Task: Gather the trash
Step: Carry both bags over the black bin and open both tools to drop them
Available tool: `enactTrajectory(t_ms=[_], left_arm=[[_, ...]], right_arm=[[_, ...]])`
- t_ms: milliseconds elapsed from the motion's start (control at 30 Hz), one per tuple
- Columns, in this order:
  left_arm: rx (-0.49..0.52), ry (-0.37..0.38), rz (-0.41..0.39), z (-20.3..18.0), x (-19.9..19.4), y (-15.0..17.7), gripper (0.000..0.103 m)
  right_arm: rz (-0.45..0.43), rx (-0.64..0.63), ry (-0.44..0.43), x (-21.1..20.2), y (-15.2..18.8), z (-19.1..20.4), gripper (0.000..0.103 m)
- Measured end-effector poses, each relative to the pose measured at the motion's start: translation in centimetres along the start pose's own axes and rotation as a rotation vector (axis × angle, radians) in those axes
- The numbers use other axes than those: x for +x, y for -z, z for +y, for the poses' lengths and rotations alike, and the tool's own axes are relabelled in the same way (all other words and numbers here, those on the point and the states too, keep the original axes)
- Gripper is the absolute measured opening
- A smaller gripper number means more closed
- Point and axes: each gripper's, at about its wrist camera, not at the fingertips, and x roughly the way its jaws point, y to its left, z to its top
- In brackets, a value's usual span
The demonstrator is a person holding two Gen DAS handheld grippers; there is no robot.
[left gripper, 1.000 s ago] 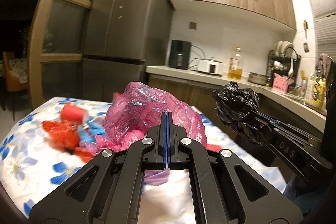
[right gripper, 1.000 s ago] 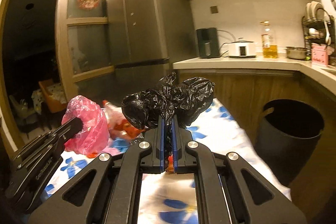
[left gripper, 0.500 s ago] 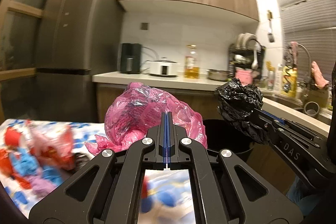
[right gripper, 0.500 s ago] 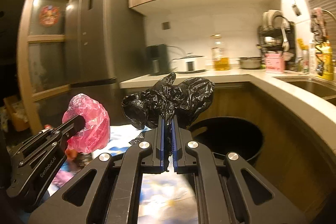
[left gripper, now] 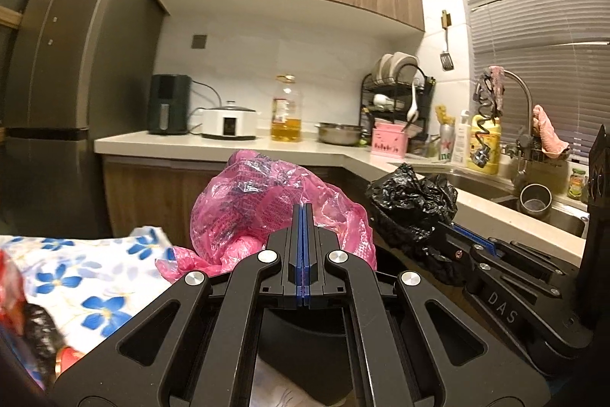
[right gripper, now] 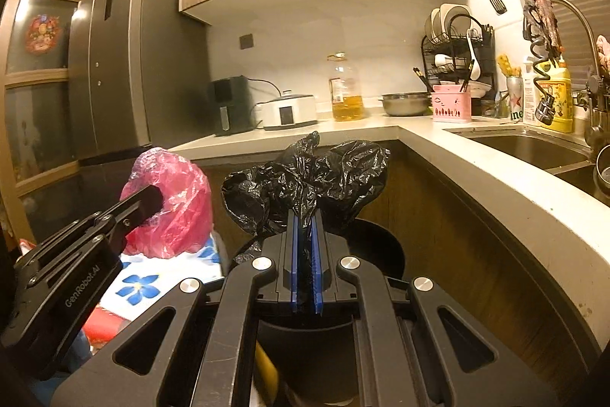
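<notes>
Above the black bin [right gripper: 377, 246], left claw [left gripper: 303, 212] clamped on crumpled pink bag [left gripper: 248, 208], right claw [right gripper: 305, 220] on black bag [right gripper: 305, 174].

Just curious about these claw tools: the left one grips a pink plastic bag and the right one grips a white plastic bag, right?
Not quite. The left gripper does grip the pink bag, but the bag in the right gripper is black, not white, as the right wrist view shows.

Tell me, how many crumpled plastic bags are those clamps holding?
2. A pink bag is pinched in the left gripper; a black bag is pinched in the right gripper. More trash lies blurred on the floral cloth.
</notes>
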Motion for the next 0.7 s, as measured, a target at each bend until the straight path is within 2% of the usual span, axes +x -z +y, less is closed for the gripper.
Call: enactTrajectory(t_ms=[333, 700], left_arm=[[-0.009, 0.038, 0.036, -0.9, 4.5, 1.1, 0.0], [-0.024, 0.05, 0.06, -0.6, 6.9, 2.0, 0.0]], right_arm=[[0.019, 0.016, 0.009, 2.1, 0.4, -1.5, 0.007], [0.041, 0.037, -0.003, 3.9, 0.3, -2.2, 0.007]])
